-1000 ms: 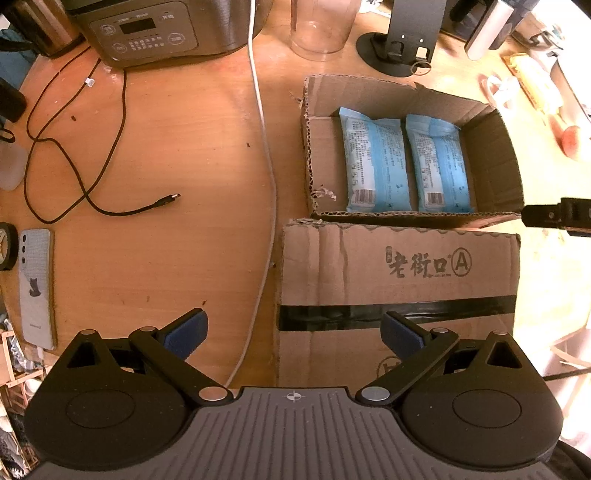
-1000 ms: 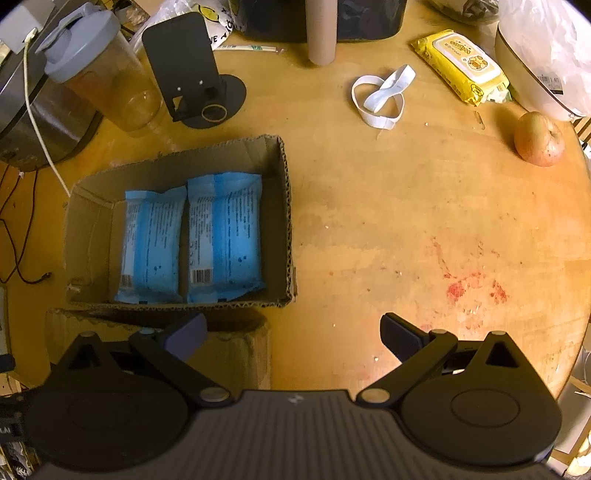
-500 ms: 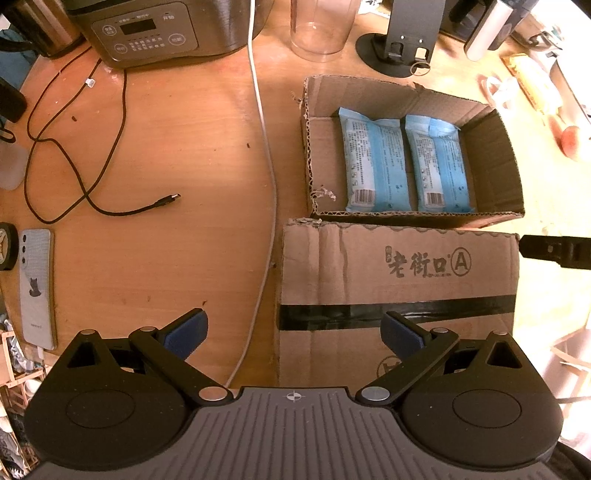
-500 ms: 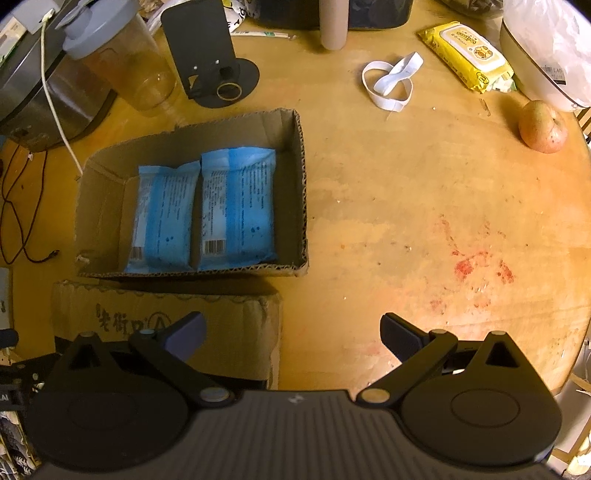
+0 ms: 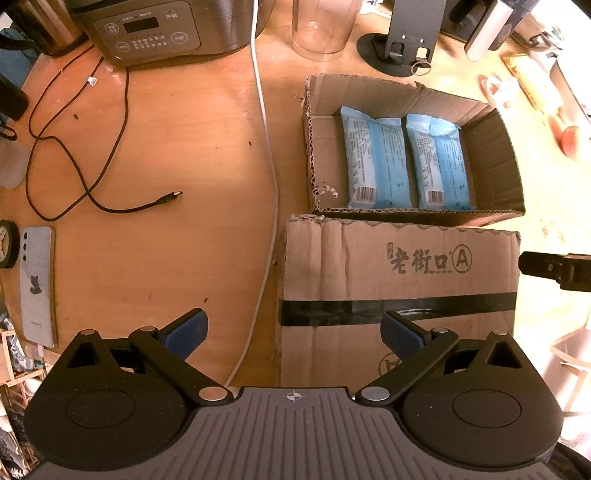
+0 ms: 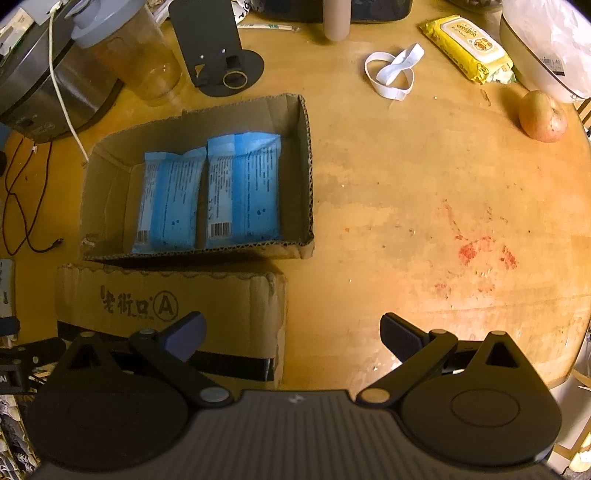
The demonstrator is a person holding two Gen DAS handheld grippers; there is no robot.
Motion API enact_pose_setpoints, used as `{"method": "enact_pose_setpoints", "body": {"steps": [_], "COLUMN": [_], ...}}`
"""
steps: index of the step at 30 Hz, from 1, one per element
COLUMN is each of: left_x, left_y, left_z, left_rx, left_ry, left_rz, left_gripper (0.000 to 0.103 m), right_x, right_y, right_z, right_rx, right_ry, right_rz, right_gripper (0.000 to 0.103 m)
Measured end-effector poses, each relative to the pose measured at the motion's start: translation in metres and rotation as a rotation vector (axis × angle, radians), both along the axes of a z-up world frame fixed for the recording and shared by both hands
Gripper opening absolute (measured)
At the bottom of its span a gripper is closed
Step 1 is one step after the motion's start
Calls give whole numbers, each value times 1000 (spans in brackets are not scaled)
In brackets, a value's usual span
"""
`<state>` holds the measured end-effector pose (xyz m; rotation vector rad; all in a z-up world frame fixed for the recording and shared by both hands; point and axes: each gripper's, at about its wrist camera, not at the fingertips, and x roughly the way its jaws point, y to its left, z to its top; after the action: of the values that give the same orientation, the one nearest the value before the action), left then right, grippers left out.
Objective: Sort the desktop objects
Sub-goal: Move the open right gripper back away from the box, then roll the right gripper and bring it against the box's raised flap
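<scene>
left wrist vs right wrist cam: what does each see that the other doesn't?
Left wrist only: the phone lying at the table's left edge and the cooker's control panel.

Right wrist only: the yellow wipes pack, the white strap and the red stains on the table.

Shared: the open cardboard box with two blue packets side by side, the flattened carton printed with a circled A, the black stand and the apple. Each hand-held gripper, left and right, is open and empty.

cooker (image 5: 159, 29): top cropped | phone (image 6: 5, 288): cut by left edge
</scene>
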<state>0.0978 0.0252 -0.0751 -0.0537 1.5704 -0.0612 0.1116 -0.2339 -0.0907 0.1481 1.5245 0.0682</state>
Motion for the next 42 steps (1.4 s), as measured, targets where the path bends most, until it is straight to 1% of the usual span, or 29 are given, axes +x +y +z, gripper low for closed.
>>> {"method": "enact_pose_setpoints", "body": {"steps": [19, 37, 42], "left_x": [-1, -2, -4], "left_y": [1, 4, 7], "left_z": [-1, -4, -7], "left_rx": [-1, -4, -19], "left_ry": [1, 7, 9], "left_rz": [4, 10, 13], "left_gripper": [103, 103, 103], "right_x": [-24, -25, -26], "right_y": [1, 1, 1], "right_z": [-3, -10, -14], "right_rx": [12, 38, 68], "right_ry": [34, 44, 45], "right_rz": [13, 6, 2], "right_gripper": [103, 103, 103]}}
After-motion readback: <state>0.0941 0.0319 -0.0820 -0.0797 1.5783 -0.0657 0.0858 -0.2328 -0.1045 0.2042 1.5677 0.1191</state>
